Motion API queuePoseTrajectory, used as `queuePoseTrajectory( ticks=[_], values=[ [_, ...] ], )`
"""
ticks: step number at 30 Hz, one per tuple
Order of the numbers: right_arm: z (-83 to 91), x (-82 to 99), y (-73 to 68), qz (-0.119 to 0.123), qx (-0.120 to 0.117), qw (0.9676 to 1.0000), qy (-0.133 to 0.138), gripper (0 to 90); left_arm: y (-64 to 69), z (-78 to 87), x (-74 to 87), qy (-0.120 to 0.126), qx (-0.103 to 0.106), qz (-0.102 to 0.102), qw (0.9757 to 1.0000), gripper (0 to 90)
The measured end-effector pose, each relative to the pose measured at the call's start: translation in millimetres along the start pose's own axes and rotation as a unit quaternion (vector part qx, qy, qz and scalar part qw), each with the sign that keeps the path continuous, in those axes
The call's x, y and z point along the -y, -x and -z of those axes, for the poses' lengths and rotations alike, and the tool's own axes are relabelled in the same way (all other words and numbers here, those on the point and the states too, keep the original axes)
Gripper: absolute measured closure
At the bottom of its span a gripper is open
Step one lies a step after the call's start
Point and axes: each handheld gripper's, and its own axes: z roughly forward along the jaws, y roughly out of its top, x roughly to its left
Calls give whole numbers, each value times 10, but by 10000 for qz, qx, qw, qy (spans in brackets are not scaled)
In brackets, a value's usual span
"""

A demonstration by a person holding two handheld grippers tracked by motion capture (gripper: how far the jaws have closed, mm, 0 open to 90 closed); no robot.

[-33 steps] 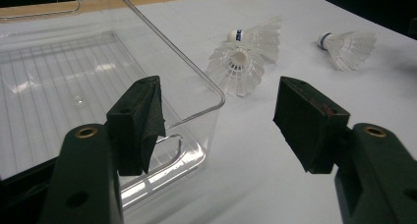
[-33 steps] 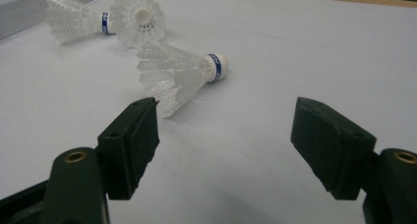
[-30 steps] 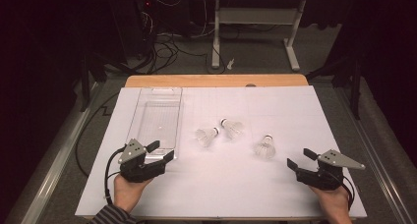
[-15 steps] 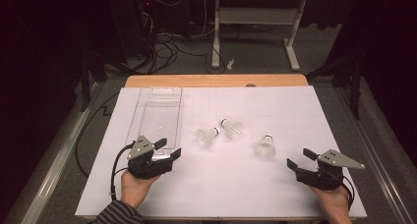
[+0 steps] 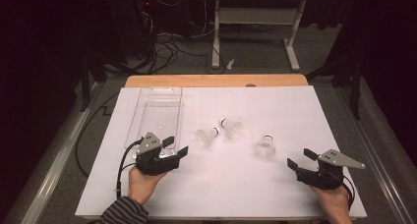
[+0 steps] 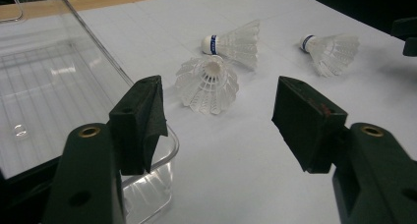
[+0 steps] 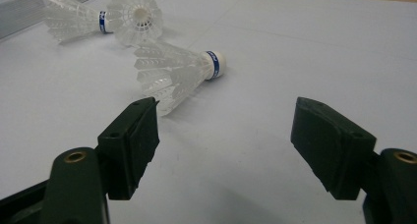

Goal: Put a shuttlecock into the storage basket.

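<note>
Three white shuttlecocks lie on the white table sheet [image 5: 226, 184]: one at the left [image 5: 207, 135], one in the middle [image 5: 232, 128], one at the right [image 5: 265, 146]. My left gripper [image 5: 176, 146] is open by the near corner of a clear plastic tray [image 5: 156, 113]. Its jaws [image 6: 220, 115] point at the left shuttlecock [image 6: 209, 84], a short way off, with the other two [image 6: 233, 41] [image 6: 332, 51] beyond. My right gripper [image 5: 301, 159] is open near the front right. The right shuttlecock [image 7: 177, 71] lies just ahead of its jaws [image 7: 226, 130], untouched.
The clear tray [image 6: 49, 86] is empty and sits close against my left gripper's left jaw. A wooden table edge [image 5: 216, 80] runs along the back. Beyond it are a dark floor, cables and a white stand [image 5: 255, 32].
My left gripper has slid to the right along the tray's near end, closer to the left shuttlecock. The right gripper and the shuttlecocks have stayed where they were.
</note>
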Motion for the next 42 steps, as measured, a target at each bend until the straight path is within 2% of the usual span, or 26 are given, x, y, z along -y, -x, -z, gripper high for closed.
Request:
queuePoseTrajectory(
  ticks=[33, 42],
  values=[
    [-5, -1, 1, 32, -2, 10000, -13, 270, 163, -373, 98, -205, 129, 5, 9997, 372],
    [-7, -1, -1, 30, -18, 10000, -23, 270, 219, -493, 145, -342, 177, -24, 9993, 374]
  ],
)
